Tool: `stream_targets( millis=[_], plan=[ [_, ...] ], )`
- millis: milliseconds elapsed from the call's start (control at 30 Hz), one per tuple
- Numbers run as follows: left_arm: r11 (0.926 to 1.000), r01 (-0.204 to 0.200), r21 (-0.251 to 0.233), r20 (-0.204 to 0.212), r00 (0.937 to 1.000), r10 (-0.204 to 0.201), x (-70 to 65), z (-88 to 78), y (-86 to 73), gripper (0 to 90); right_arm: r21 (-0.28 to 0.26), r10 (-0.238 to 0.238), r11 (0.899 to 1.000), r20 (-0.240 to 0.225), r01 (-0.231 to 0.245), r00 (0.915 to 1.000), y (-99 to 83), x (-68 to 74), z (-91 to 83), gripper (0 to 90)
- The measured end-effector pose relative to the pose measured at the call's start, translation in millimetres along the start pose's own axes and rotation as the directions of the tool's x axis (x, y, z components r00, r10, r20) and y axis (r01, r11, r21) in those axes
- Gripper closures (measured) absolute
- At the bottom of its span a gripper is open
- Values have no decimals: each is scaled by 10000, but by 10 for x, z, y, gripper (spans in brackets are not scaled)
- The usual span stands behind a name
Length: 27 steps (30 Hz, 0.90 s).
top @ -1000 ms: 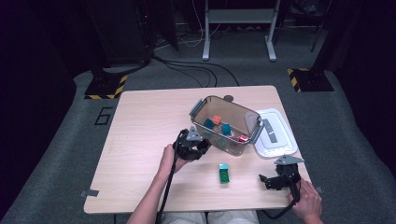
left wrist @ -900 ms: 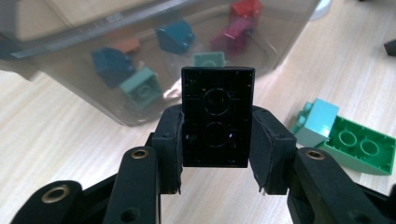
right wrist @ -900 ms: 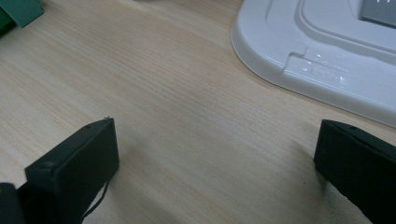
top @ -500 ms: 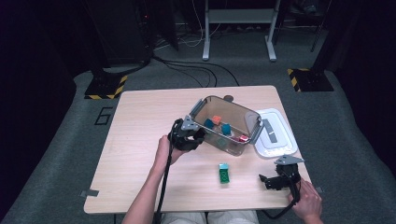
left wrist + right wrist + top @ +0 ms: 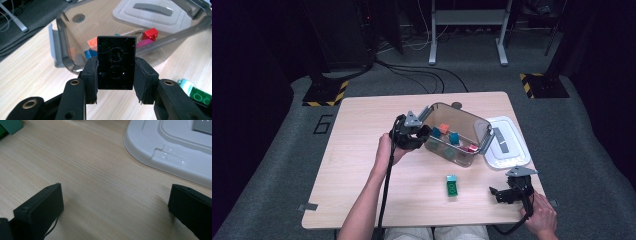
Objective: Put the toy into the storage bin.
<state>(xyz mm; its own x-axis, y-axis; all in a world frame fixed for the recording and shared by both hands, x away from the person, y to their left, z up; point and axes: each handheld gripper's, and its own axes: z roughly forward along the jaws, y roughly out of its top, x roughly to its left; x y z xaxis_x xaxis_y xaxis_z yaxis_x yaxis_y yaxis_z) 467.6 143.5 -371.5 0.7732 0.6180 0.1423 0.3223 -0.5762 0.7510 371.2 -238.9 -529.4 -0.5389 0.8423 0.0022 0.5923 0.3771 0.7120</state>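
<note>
Pale wooden table [image 5: 362, 165]: lots of bare top left of clear plastic tub [image 5: 459, 134], tub sits well in from far edge. White plastic lid [image 5: 507, 142] flat just right of tub, near table's right edge. Left gripper [image 5: 414, 135] at tub's left wall, jaws clamped on black rectangular brick [image 5: 116, 62], hollow underside facing camera, brick right before tub wall. Right gripper [image 5: 504, 192] low near front-right corner, jaws wide, nothing between. Green-and-teal studded brick [image 5: 452, 185] in front of tub.
</note>
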Motion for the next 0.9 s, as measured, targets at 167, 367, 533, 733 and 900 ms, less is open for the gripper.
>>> stream_targets(
  millis=[167,367,533,733,900],
  plan=[
    [10000,-70,30,-129,9999,71,52,-9,113,587,6,13,10000,4,-13,10000,0,1,-1,0],
    [9999,35,134,-259,9997,-32,145,34,194,587,0,-4,10000,2,4,10000,0,-1,0,0],
    [9994,187,290,-352,9992,-177,225,90,230,587,-1,-10,10000,1,10,10000,0,-1,0,0],
    [9980,438,465,-418,9982,-419,323,182,257,587,-3,-12,10000,4,12,10000,0,-1,0,0],
    [9959,689,579,-521,9965,-659,392,267,276,587,-3,-7,10000,5,7,10000,0,-1,0,0]
  ],
)
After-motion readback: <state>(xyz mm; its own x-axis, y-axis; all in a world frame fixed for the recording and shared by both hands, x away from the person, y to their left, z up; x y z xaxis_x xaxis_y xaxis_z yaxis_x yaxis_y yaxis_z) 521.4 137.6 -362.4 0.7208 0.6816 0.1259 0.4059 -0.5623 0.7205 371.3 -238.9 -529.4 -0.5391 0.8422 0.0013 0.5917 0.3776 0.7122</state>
